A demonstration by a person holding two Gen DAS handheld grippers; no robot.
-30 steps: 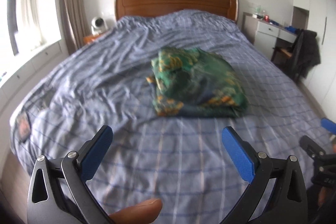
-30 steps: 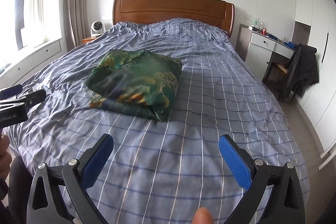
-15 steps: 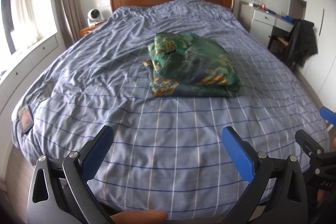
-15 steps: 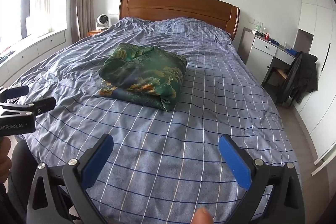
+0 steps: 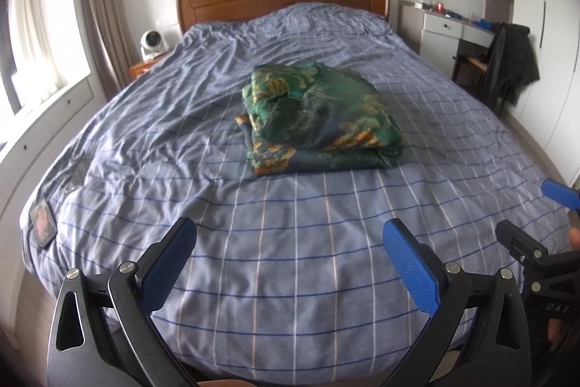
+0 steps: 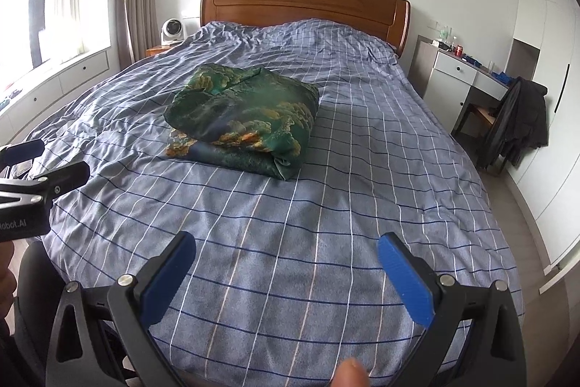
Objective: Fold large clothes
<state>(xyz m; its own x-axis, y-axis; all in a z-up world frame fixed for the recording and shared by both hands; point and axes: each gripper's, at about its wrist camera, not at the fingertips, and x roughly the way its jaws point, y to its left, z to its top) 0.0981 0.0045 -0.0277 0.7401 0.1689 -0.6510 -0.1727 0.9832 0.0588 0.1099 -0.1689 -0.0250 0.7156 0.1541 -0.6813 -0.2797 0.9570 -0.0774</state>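
From the left wrist, "DAS" reads on the right gripper (image 5: 536, 223) at 4 o'clock. The left gripper (image 5: 290, 263) is spread wide, empty; the folded green garment (image 5: 319, 122) lies mid-bed (image 5: 290, 278) at 12 o'clock. A phone (image 5: 42, 223) shows only here.

From the right wrist, mirrored "Robot.AI" marks the left gripper at 9 o'clock; the right gripper gapes empty.

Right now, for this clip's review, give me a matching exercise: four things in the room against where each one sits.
Things:
1. green patterned garment
2. white fan
3. dark jacket
4. red can

Places:
A. draped over the chair by the desk
B. folded on the middle of the blue checked bed
C. on the white desk, right of the headboard
D. on the nightstand, left of the headboard

Pairs: 1-B, 2-D, 3-A, 4-C
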